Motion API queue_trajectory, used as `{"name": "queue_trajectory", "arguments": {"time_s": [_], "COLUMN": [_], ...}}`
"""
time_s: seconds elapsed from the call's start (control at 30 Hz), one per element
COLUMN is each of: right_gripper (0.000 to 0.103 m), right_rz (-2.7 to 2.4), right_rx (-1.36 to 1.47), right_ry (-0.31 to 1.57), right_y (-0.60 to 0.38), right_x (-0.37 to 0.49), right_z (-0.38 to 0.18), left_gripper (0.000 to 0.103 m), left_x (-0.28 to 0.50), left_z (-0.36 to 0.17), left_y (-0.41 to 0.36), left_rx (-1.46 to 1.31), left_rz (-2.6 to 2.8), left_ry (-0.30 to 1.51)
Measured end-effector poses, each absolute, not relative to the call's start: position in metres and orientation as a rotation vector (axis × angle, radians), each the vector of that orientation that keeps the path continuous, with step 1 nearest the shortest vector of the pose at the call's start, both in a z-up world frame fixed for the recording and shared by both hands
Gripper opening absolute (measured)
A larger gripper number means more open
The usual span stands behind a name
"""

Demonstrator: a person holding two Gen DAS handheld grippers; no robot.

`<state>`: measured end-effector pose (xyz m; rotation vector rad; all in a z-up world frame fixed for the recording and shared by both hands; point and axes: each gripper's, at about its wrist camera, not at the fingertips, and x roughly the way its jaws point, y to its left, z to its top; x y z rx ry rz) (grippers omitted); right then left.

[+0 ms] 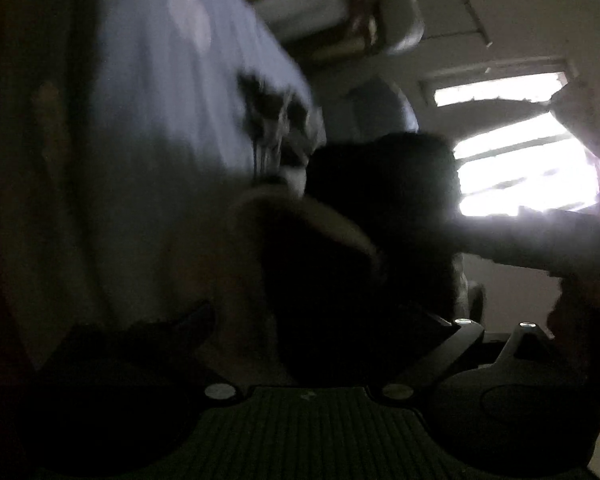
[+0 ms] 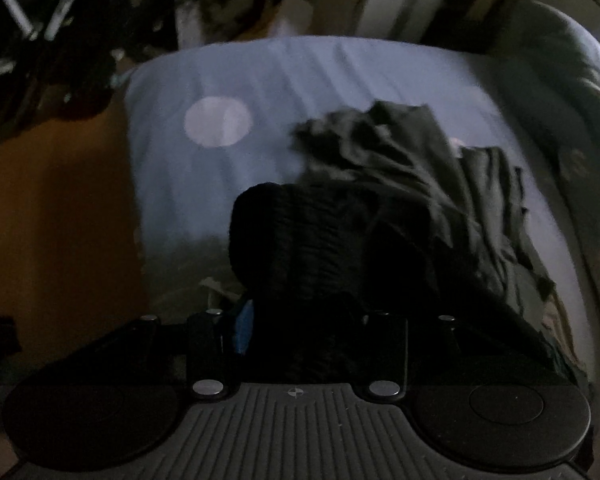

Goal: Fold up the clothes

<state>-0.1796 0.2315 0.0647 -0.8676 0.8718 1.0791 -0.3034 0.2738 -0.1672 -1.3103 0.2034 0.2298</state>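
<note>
Through the right wrist view we see dark grey clothes (image 2: 420,184) heaped on the blue bedsheet (image 2: 260,80), with our right gripper (image 2: 300,320) clenched on a black garment (image 2: 300,240). Only the left view shows a bright window (image 1: 520,168); our left gripper (image 1: 320,312) is too dark to tell.

Dark grey garment (image 2: 420,168), pale blue sheet (image 2: 300,72)

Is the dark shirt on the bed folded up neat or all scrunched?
Scrunched. The dark garment lies in a rumpled, wrinkly heap on the blue bedsheet, with uneven edges and no flat, tidy folds showing.
</note>
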Motion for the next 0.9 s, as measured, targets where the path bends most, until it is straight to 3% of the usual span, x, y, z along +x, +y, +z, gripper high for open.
{"name": "queue_trajectory", "arguments": {"time_s": [0.37,0.53,0.73,0.9], "right_gripper": [0.047,0.048,0.047,0.046], "right_rz": [1.080,1.110,1.133,1.168], "right_rx": [-0.712,-0.732,-0.857,-0.895], "right_ry": [0.893,0.803,0.679,0.692], "right_y": [0.171,0.159,0.167,0.167], "right_x": [-0.147,-0.160,-0.190,-0.201], "right_z": [0.075,0.073,0.043,0.008], "left_gripper": [0.103,0.103,0.103,0.103], "left_x": [-0.271,-0.271,-0.264,-0.260], "left_z": [-0.182,-0.187,-0.180,-0.187], "left_y": [0.295,0.286,0.289,0.299], "left_rx": [-1.498,-1.539,-1.482,-1.516], "left_rz": [-0.063,-0.115,-0.149,-0.101], "left_ry": [0.018,-0.061,-0.129,-0.096]}}
